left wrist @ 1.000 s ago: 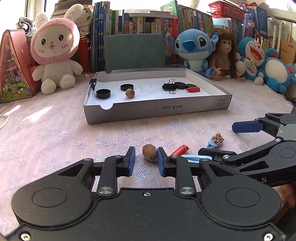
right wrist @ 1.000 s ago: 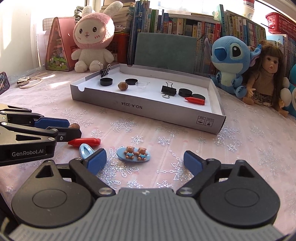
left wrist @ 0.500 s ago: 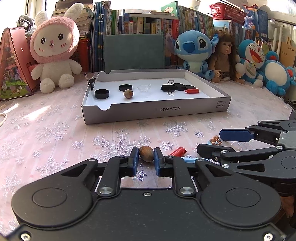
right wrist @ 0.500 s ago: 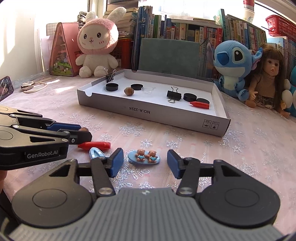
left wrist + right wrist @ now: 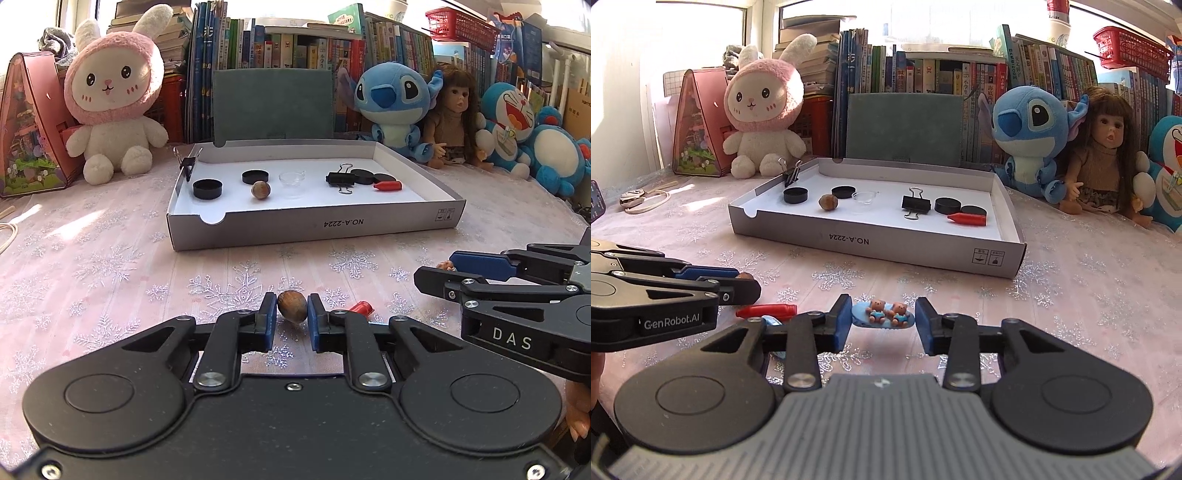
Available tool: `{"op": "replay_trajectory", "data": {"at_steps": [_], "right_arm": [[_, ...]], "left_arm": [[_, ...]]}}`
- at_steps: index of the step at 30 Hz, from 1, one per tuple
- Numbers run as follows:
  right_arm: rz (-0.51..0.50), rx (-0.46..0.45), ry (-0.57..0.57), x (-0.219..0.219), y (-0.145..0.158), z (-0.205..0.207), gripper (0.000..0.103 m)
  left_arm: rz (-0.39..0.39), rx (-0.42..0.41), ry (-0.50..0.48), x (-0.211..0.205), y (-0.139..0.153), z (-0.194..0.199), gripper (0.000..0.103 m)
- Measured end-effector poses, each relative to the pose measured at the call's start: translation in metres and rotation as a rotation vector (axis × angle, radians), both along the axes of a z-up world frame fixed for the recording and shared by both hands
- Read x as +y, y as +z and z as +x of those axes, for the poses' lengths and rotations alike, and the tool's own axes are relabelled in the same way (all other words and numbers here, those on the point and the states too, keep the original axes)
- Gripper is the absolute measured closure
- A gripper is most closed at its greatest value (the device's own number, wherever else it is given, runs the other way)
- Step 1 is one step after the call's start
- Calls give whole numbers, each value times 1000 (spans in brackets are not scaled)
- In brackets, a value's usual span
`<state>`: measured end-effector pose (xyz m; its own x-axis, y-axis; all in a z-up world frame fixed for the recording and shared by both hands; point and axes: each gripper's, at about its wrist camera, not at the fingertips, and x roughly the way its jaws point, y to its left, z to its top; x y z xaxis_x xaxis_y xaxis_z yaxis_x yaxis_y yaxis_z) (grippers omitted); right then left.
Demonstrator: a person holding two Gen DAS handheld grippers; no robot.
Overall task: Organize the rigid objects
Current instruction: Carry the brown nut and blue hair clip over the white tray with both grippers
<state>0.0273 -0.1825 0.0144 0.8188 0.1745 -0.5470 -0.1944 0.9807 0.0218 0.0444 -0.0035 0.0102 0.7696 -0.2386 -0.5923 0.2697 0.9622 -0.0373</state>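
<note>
On the surface, at 6 o'clock of the tray: two pickups under way.
Left gripper (image 5: 291,314): jaws clamped on the nut (image 5: 292,311), pads on its two sides.
Nut: hard, light, rounded, smooth; likely to roll or squirt out unless held across its widest part.
Right gripper (image 5: 882,319): jaws closing around the bear clip (image 5: 883,314); left pad at its end, right pad seems just short of touching.
Bear clip: light, stiff, flat; best gripped end to end, sparing the small bears, which look fragile.
Red crayon (image 5: 766,311): lies at 9 o'clock of the clip.
Tray (image 5: 849,240): at 12 o'clock, the likely destination, already holding caps and clips.
</note>
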Motion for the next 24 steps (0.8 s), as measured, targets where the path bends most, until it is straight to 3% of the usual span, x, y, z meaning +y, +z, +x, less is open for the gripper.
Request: {"op": "replay_trajectory", "data": {"at_steps": [24], "right_arm": [[60, -37, -123, -35, 37, 43, 60]], "left_arm": [[-81, -38, 79, 27, 50, 62, 87]]}}
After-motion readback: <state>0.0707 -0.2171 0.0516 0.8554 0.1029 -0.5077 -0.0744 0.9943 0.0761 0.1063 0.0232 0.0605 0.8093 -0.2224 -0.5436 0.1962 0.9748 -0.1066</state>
